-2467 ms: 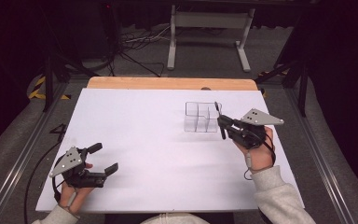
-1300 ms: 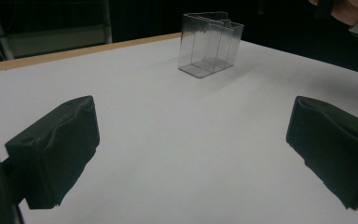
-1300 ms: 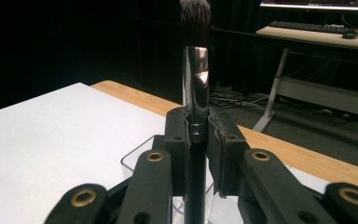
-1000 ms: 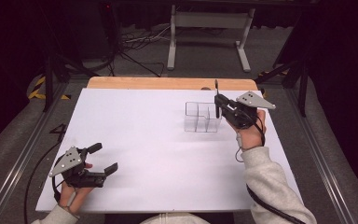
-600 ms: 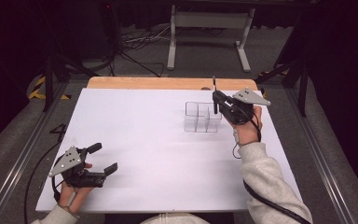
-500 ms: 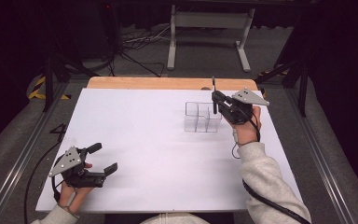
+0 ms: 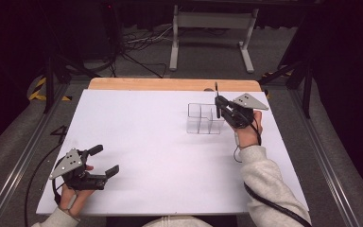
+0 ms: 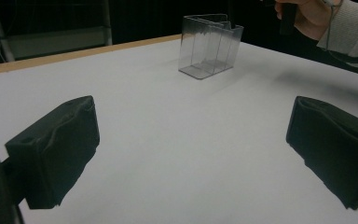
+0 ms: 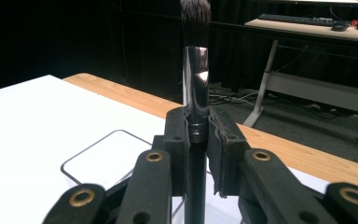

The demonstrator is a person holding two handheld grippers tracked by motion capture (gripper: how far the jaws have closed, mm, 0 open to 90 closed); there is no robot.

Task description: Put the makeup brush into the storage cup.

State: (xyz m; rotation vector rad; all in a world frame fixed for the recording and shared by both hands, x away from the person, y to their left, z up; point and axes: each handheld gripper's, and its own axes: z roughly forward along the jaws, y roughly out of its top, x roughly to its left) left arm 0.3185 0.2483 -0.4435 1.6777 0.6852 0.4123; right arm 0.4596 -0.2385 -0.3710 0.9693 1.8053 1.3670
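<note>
Right gripper [image 9: 196, 135]: clamped on upright brush [image 9: 196, 70], above clear box [image 7: 204, 118]. Left gripper [image 8: 191, 154]: jaws wide apart, empty, over table [image 7: 146, 137].

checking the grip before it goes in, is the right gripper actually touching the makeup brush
Touching. In the right gripper view the right gripper has both jaws pressed against the makeup brush, clamped at the base of its silver ferrule, bristles up.
</note>
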